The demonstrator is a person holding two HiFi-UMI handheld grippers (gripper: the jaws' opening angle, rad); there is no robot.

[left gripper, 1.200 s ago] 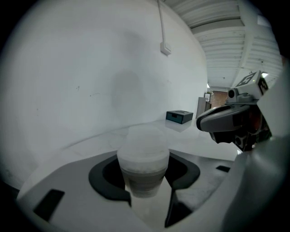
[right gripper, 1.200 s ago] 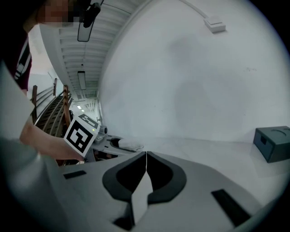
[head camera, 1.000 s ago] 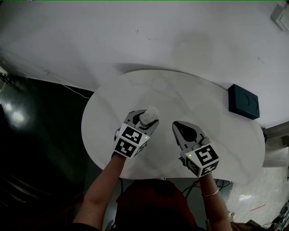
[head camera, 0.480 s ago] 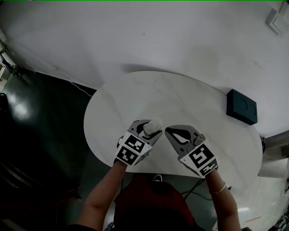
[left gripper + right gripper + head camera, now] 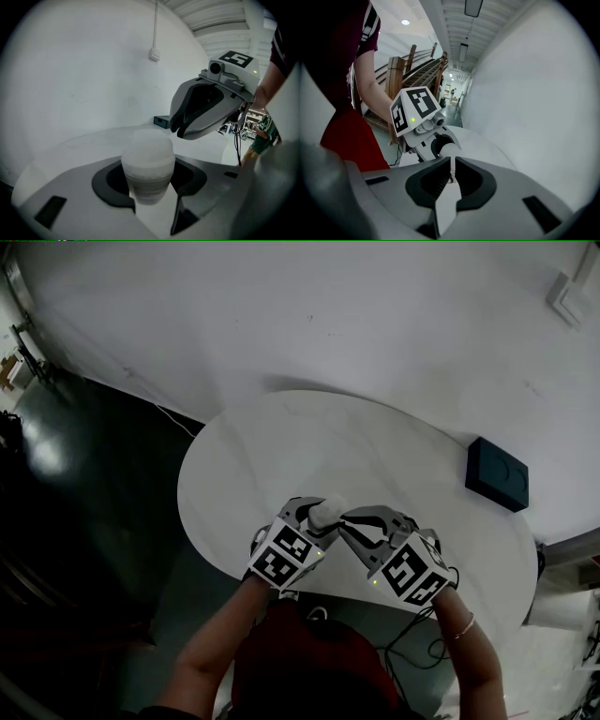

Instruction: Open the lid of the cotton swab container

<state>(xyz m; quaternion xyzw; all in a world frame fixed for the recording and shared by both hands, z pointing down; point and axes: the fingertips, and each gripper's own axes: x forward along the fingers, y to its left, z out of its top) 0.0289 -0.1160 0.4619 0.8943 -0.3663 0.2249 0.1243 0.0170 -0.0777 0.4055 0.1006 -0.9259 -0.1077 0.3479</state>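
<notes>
Cotton swab container (image 5: 148, 180), upright over the bench's (image 5: 281, 442) near edge, is grasped by its body in the left tool (image 5: 317, 519). The right tool (image 5: 451, 164), clenched on nothing, points at the lid (image 5: 149, 143) just beside it. Best to brace the body firmly and lever the rim upward. Lid on; cloudy walls hide the contents

A dark box (image 5: 497, 474) sits near the far right edge of the round white table (image 5: 309, 442).
</notes>
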